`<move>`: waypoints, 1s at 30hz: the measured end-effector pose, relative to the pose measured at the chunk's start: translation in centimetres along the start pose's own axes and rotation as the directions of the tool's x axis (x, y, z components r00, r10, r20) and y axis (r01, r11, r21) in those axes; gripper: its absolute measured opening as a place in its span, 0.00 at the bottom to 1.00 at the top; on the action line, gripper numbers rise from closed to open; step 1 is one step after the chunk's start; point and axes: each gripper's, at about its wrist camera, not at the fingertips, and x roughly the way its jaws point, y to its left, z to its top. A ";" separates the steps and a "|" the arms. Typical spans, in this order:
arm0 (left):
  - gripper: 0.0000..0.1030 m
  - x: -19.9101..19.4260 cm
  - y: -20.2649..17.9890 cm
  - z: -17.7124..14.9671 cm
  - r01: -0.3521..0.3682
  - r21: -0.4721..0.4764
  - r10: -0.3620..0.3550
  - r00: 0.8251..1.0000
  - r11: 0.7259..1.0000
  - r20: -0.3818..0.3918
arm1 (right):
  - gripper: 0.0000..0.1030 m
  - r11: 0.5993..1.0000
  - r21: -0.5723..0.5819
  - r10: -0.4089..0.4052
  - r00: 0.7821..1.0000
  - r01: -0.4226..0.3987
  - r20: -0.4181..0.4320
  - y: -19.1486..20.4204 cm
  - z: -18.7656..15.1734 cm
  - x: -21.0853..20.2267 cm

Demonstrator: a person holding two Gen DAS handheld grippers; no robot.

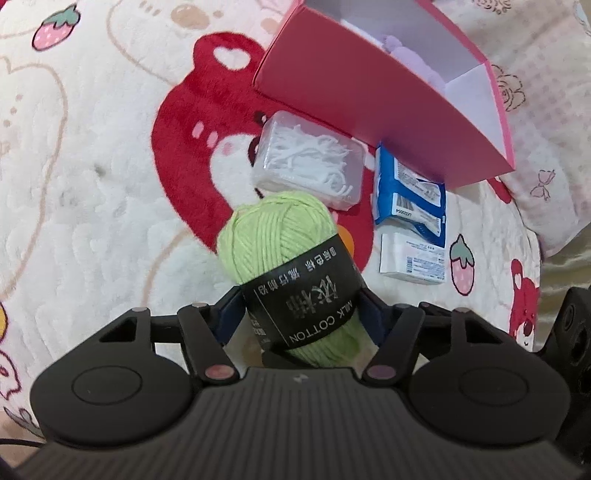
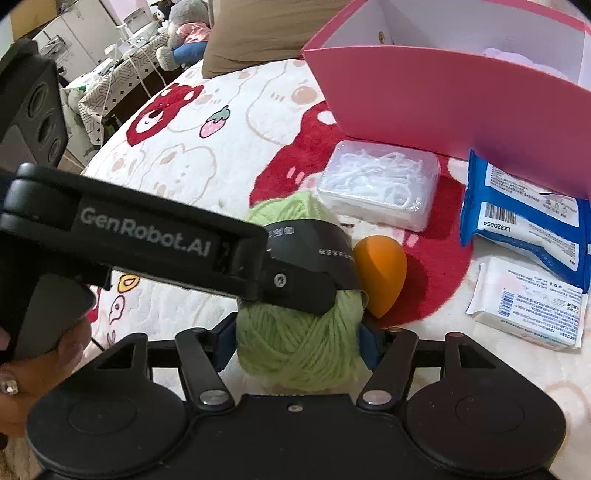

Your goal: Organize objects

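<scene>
Both tools close on one ball of green yarn (image 1: pixel 284 236) lying on a plush cartoon-print blanket (image 1: pixel 92 155). The left tool (image 1: pixel 301 317) has its blue pads pressed against the yarn's black "MILK COTTON" band, jaws about half spread. The right tool (image 2: pixel 297 343) grips the yarn's bare green end, its pads against either side, jaws likewise about half spread. In the right wrist view the left tool's black arm, marked "GenRobot.AI", crosses above the yarn, and part of a hand (image 2: pixel 22 373) shows at the left edge.

Just beyond the yarn sits an orange egg-shaped sponge (image 2: pixel 380 273), touching or nearly touching it. Past that lies a clear plastic box of white floss picks (image 1: pixel 310 162). To its right a blue-and-white packet (image 1: pixel 406 192) partly overlaps a white tissue pack (image 1: pixel 413 258).

Farther back stands an open pink box (image 1: pixel 354 85) with a white interior and something pale purple inside. A brown pillow (image 2: pixel 258 33) and soft toys (image 2: pixel 184 22) sit beyond the blanket.
</scene>
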 end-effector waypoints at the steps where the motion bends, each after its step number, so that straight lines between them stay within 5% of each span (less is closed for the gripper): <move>1: 0.62 -0.2 -0.1 -0.1 0.001 0.008 -0.001 1.000 1.000 0.008 | 0.67 1.000 -0.002 0.003 1.000 -0.003 0.000 0.1 -0.1 0.0; 20: 0.60 -3.6 -3.3 -1.6 0.018 0.198 -0.041 0.993 0.980 0.112 | 0.59 0.996 -0.089 -0.013 0.994 0.023 0.111 1.4 -0.2 -3.7; 30: 0.60 -4.1 -5.0 -2.1 0.051 0.220 -0.081 0.988 0.974 0.132 | 0.60 0.994 -0.094 -0.033 0.991 0.045 0.129 0.5 -0.3 -5.6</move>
